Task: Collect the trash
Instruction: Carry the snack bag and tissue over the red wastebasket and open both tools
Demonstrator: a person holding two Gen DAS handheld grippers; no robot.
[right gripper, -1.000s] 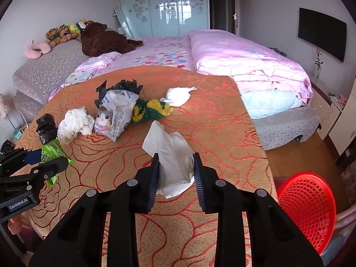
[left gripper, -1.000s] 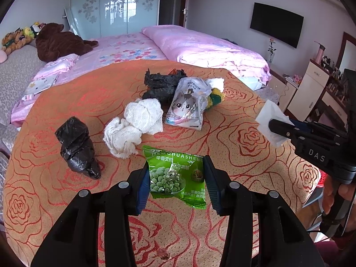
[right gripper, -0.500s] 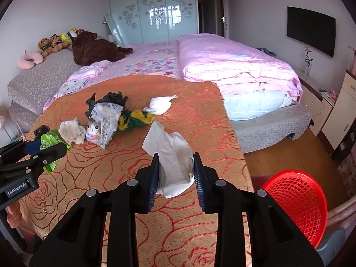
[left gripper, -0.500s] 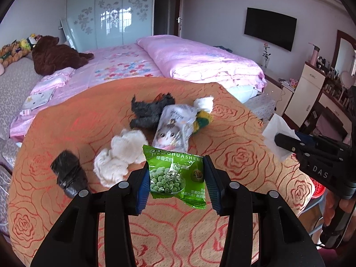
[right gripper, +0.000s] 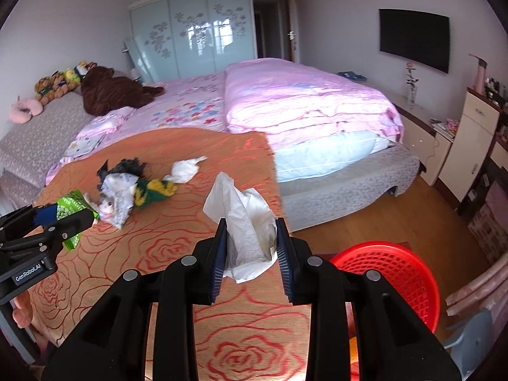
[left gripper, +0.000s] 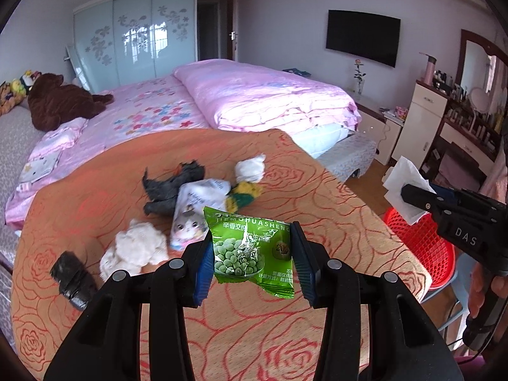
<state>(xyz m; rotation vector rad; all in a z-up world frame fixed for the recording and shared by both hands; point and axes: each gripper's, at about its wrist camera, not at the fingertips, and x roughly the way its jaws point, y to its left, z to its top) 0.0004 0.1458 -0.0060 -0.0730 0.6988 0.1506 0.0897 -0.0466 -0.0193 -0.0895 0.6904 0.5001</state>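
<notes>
My left gripper (left gripper: pixel 252 258) is shut on a green pea snack packet (left gripper: pixel 250 247) and holds it up above the orange rose-patterned cover (left gripper: pixel 317 197). My right gripper (right gripper: pixel 251 247) is shut on a crumpled white tissue (right gripper: pixel 246 222), also raised; it shows in the left wrist view (left gripper: pixel 401 187) near a red mesh basket (left gripper: pixel 419 241), which stands on the floor at the cover's right edge (right gripper: pixel 403 273). On the cover lie a cat-print pouch (left gripper: pixel 193 212), a black crumpled bag (left gripper: pixel 171 187), a white wad (left gripper: pixel 133 249), a second black bag (left gripper: pixel 74 277), a yellow-green wrapper (left gripper: pixel 243 195) and a white tissue (left gripper: pixel 250 170).
A bed with a pink quilt (right gripper: pixel 301 101) lies behind the cover. White cabinets (right gripper: pixel 473 146) and a dresser stand at the right wall. A brown plush bear (right gripper: pixel 111 90) lies at the far left. Wooden floor (right gripper: pixel 397 216) shows between bed and basket.
Both grippers have risen and pulled back, each with its item. The green packet left the cover. The views swung right, so the red basket now shows in the left wrist view.
</notes>
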